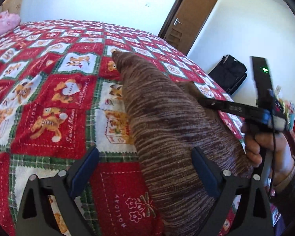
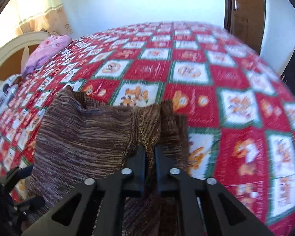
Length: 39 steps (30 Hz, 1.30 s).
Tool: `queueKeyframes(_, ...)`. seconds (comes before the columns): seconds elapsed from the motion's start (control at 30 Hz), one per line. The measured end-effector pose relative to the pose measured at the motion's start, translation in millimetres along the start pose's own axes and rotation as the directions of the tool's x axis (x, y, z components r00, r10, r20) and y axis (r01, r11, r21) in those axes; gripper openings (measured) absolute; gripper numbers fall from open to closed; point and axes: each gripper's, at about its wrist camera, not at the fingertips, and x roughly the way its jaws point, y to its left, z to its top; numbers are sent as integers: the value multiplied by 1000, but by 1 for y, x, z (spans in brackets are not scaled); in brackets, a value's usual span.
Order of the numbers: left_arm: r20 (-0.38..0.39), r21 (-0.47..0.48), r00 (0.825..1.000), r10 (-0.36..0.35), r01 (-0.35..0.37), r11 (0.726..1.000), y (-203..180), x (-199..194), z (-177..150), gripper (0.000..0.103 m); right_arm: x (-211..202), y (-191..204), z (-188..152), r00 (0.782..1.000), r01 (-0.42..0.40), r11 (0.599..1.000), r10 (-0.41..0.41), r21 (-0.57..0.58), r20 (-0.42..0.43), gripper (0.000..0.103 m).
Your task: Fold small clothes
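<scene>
Bedroom, bed under a red holiday quilt [image 1: 55,102]. Left hand-held gripper [image 1: 145,169] released, brown striped knit garment [image 1: 167,127] partly between its pads. Right hand-held gripper [image 2: 150,155] clenched on its edge. Advice: keep tension, lay flat before creasing.

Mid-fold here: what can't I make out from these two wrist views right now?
- Brown striped garment: its near end is cut off by the bottom edge, left wrist view.
- Garment type: unclear in both views; folds hide its shape.
- Right gripper: cloth hides its pad faces, right wrist view.
- Bedspread: motion-blurred prints, right wrist view.
</scene>
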Motion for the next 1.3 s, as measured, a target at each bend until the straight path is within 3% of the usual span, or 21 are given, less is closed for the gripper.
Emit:
queueKeyframes(0.07, -1, 7, 1000, 7, -7, 1000, -1, 0, 0, 97, -8, -10, 1, 997, 69, 997, -69, 44, 17, 6)
queueKeyframes(0.17, -5, 29, 1000, 29, -29, 999, -6, 1, -1, 98, 10, -20, -5, 998, 29, 998, -26, 49, -57, 7)
queueKeyframes(0.27, -12, 44, 999, 45, -44, 998, -9, 2, -2, 99, 10, -20, -9, 998, 41, 999, -40, 23, -52, 12)
queueKeyframes(0.3, -10, 45, 999, 48, -47, 998, -9, 1, -1, 99, 7, -23, -8, 997, 52, 998, -50, 34, -51, 26)
queueKeyframes(0.33, -7, 42, 999, 50, -50, 998, -9, -2, 1, 99, 2, -26, -7, 997, 65, 997, -63, 47, -47, 57)
queueKeyframes(0.37, 8, 32, 998, 57, -57, 998, -9, -5, 3, 99, -6, -29, -7, 998, 59, 996, -57, 62, -35, 64)
queueKeyframes(0.47, 66, 36, 994, 87, -89, 995, -10, -17, 15, 99, -43, -26, -12, 998, -54, 994, 49, 93, 47, 64)
queueKeyframes(0.53, 92, 49, 989, 118, -123, 991, -12, -17, 31, 101, -56, -11, -16, 984, -168, 984, 163, 60, 74, 64)
queueKeyframes(0.63, 90, 81, 975, 203, -210, 974, -15, 0, 51, 103, -53, 10, -29, 968, -252, 968, 252, 6, 18, 65)
queueKeyframes(0.7, 37, 123, 959, 281, -283, 951, -16, 23, 56, 103, -37, 10, -39, 978, -206, 979, 206, 11, -41, 65)
queueKeyframes(0.73, 13, 140, 953, 303, -302, 943, -15, 33, 55, 103, -25, 5, -45, 989, -124, 992, 126, 25, -73, 64)
queueKeyframes(0.8, -9, 159, 950, 311, -306, 939, -15, 45, 49, 103, -7, -11, -54, 989, -86, 994, 94, 74, -115, 65)
queueKeyframes(0.87, -15, 142, 953, 302, -297, 944, -12, 45, 46, 103, -8, -26, -56, 981, -153, 978, 167, 142, -94, 65)
queueKeyframes(0.97, -27, 121, 956, 294, -289, 950, -11, 34, 45, 103, -21, -23, -57, 989, -111, 987, 121, 118, -83, 65)
queueKeyframes(1.1, -18, 98, 965, 263, -260, 961, -17, 7, 32, 103, -67, -8, -59, 994, -100, 993, 97, 63, 52, 67)
queueKeyframes(1.17, 0, 84, 974, 227, -226, 971, -20, -9, 22, 103, -88, 5, -65, 986, -131, 991, 129, 14, 105, 67)
queueKeyframes(1.3, -11, 117, 977, 215, -212, 970, -32, -18, 2, 103, -88, 31, -82, 978, -196, 978, 200, -75, 52, 67)
